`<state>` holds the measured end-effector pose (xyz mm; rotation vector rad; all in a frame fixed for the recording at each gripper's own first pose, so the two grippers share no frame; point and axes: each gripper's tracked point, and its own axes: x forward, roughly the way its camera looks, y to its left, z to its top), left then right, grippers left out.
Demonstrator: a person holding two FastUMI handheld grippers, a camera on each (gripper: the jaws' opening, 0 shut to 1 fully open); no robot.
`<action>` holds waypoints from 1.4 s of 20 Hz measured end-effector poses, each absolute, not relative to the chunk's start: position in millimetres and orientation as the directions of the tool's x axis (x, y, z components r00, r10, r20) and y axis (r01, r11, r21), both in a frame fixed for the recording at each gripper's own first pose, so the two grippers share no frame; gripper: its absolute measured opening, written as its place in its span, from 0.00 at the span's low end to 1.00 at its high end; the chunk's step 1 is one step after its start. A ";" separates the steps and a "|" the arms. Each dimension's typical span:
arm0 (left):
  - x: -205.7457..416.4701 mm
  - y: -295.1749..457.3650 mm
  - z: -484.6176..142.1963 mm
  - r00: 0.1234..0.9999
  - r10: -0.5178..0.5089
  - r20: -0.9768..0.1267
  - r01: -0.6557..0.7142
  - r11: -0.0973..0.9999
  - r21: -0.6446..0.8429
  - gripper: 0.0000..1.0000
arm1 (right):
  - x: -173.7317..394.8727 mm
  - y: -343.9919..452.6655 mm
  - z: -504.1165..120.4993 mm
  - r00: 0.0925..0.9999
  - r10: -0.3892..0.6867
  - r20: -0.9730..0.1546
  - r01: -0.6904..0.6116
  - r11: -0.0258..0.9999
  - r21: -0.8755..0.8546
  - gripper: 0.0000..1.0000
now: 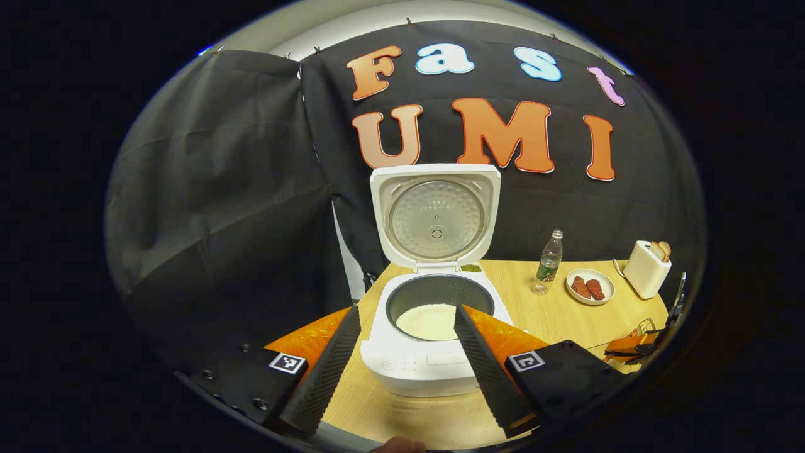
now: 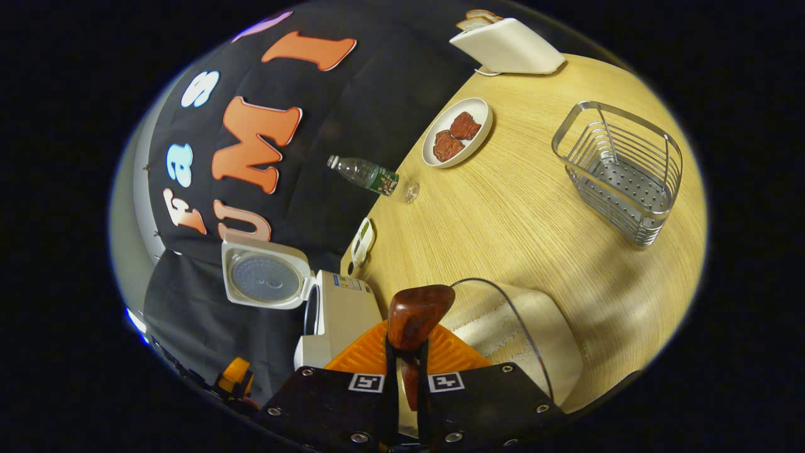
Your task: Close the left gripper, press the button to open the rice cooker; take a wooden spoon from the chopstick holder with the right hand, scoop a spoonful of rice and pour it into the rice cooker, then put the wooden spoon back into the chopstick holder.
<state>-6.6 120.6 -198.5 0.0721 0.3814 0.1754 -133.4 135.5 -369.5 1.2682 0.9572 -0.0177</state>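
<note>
The white rice cooker (image 1: 434, 365) stands open with its lid (image 1: 435, 214) upright and rice in the inner pot (image 1: 427, 321). My left gripper (image 1: 405, 311) hangs open just in front of it, one finger on either side of the pot. My right gripper (image 2: 407, 352) is shut on the handle of the wooden spoon (image 2: 418, 314), whose dark bowl pokes up past the fingertips. I cannot tell if the spoon holds rice. Just beyond the spoon stands a clear container of rice (image 2: 503, 333). The wire chopstick holder (image 2: 619, 173) sits farther off on the table, and the cooker (image 2: 336, 308) lies to the left.
On the wooden table (image 1: 553, 314) stand a plastic bottle (image 1: 549, 264), a plate of red meat (image 1: 589, 287) and a white toaster with bread (image 1: 646, 269). The right gripper (image 1: 635, 343) shows at the table's right edge. A small dish (image 2: 363, 240) lies behind the cooker.
</note>
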 end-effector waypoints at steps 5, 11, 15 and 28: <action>-10.5 107.4 -192.4 0.922 0.187 -0.338 -0.159 0.981 0.109 0.96 | -121.6 93.4 -358.3 0.676 0.483 -0.557 0.505 0.246 0.827 0.11; -18.5 109.2 -186.6 0.917 0.236 -0.322 -0.218 0.972 0.090 1.00 | -95.6 67.4 -314.0 0.747 0.527 -0.405 0.434 0.076 0.898 0.11; -27.5 117.5 -175.0 0.919 0.274 -0.283 -0.257 0.962 0.098 1.00 | -63.7 79.8 -295.5 0.772 0.547 -0.323 0.404 -0.029 0.914 0.11; -58.0 167.7 -140.9 0.906 0.394 -0.154 -0.386 0.919 0.075 0.96 | 34.0 198.6 -171.8 0.730 0.678 -0.090 0.253 -0.145 0.957 0.11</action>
